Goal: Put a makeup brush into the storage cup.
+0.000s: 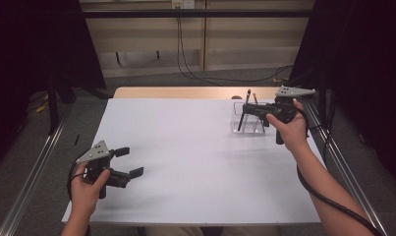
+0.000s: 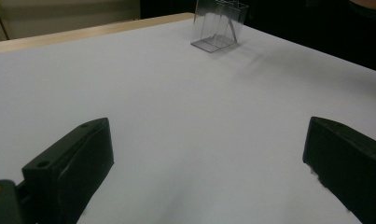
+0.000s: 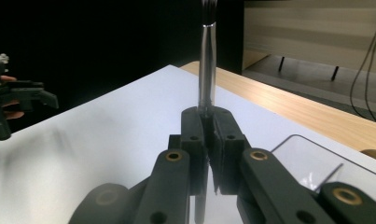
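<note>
A white sheet covers a pale wooden table mid-frame. Grey carpet spreads beyond it to a beige panelled wall along the top, cables dangling. Black curtains darken both upper corners; metal rails flank the table.
</note>
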The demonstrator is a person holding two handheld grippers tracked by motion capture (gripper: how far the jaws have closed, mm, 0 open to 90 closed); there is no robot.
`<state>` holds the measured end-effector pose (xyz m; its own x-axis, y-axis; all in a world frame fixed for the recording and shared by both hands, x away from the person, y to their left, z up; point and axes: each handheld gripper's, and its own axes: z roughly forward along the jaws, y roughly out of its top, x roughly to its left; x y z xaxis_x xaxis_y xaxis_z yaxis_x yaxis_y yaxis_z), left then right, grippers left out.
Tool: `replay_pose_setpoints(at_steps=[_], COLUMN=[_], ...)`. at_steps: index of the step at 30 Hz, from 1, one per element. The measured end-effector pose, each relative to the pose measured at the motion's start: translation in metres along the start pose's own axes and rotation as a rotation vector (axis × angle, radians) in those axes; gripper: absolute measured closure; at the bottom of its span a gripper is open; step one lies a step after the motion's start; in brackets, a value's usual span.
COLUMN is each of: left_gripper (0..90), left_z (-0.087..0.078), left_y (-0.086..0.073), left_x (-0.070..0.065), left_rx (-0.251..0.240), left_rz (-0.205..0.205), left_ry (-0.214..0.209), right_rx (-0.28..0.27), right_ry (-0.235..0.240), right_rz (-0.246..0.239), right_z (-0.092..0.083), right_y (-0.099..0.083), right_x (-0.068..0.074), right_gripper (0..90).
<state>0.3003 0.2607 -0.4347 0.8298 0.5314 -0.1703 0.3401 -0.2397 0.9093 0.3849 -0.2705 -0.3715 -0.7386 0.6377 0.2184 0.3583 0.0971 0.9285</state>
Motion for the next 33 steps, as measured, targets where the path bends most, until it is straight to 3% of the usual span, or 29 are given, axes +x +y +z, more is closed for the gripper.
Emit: replay_pose_setpoints(at_steps=[18, 33], left_gripper=[1.7, 1.7], left_z=[-0.001, 0.000], left_y=[0.000, 0.000], left_x=[0.000, 0.000], left_rx=[0.002, 0.001], left_rz=[-0.003, -0.001], left_ry=[-0.005, 0.001], right_rx=[-0.009, -0.005], right_ry=[-0.096, -0.151], right_rz=[0.006, 0.011], right_z=[-0.005, -0.022], right_y=[0.004, 0.008], right_x=[-0.020, -0.032], right_gripper=[85.1, 85.1])
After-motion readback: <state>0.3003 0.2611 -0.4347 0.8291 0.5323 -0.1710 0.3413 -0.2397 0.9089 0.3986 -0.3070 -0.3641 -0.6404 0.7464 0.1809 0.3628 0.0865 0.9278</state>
